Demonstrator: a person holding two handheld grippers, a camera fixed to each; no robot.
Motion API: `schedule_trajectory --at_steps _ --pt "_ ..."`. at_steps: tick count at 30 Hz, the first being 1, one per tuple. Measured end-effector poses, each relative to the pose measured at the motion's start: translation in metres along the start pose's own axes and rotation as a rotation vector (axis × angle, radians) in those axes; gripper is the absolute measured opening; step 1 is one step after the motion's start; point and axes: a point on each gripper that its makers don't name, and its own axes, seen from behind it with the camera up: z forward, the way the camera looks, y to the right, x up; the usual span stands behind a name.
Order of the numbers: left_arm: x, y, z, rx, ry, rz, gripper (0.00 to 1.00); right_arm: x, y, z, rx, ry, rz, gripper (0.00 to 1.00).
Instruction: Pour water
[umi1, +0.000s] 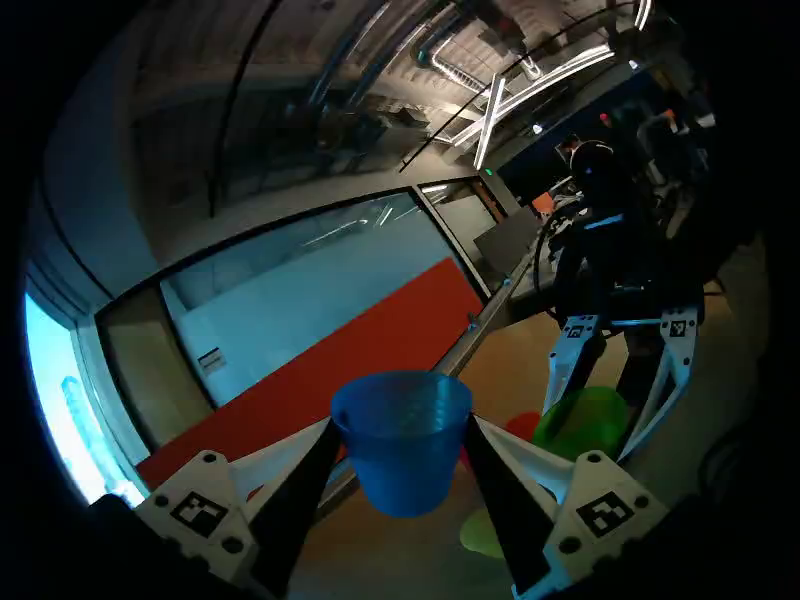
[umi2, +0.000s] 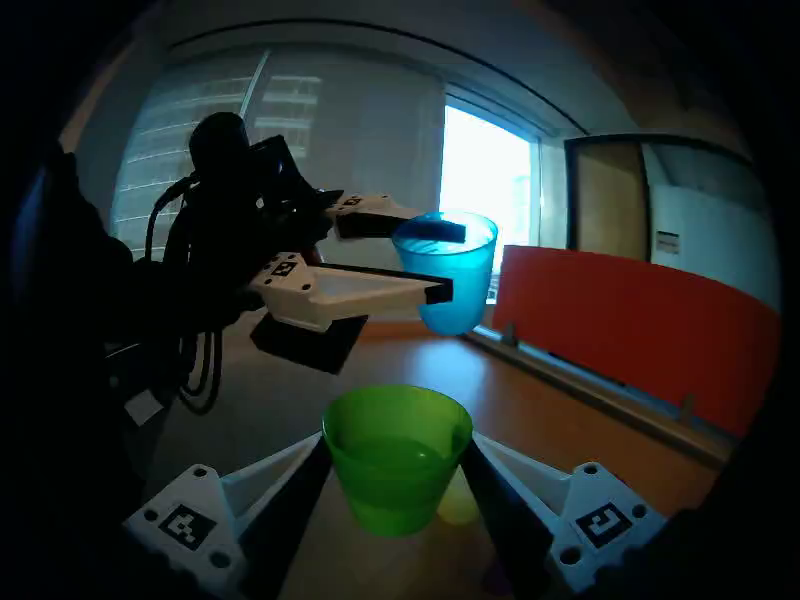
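Note:
My left gripper (umi1: 402, 430) is shut on a blue plastic cup (umi1: 400, 470), held up in the air and roughly upright. In the right gripper view this blue cup (umi2: 445, 265) hangs above and beyond the green cup, with the left gripper (umi2: 440, 262) clamping its sides. My right gripper (umi2: 398, 450) is shut on a translucent green cup (umi2: 397, 470) that seems to hold some liquid. In the left gripper view the green cup (umi1: 585, 420) sits lower and to the right, between the right gripper's (umi1: 612, 405) white fingers.
A wooden table (umi2: 540, 400) runs below both cups, bounded by an orange partition (umi2: 650, 330). A small yellow object (umi2: 458, 505) lies on the table under the green cup, and something red (umi1: 525, 425) lies nearby. A person's dark arm (umi2: 210, 240) holds the left gripper. A bright window (umi2: 485, 170) stands behind.

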Motion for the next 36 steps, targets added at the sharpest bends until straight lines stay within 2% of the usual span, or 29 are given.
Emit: schedule_trajectory --at_steps 8,16,20,26,36 --pt "-0.006 0.000 0.001 -0.011 -0.027 -0.168 0.84 0.001 0.000 -0.001 -0.001 0.002 -0.001 0.89" --pt "-0.010 -0.001 0.000 -0.037 -0.048 -0.385 0.84 0.001 0.002 0.000 -0.006 0.003 0.002 0.89" --pt "-0.013 0.000 -0.001 -0.046 -0.056 -0.459 0.84 0.001 0.002 0.000 -0.008 0.004 0.003 0.89" --pt "-0.016 0.004 -0.002 -0.058 -0.068 -0.515 0.84 0.003 0.001 0.000 -0.006 0.006 0.001 0.89" --pt "-0.026 0.011 -0.006 -0.083 -0.109 -0.508 0.84 -0.001 0.001 -0.001 -0.006 -0.010 0.006 0.89"
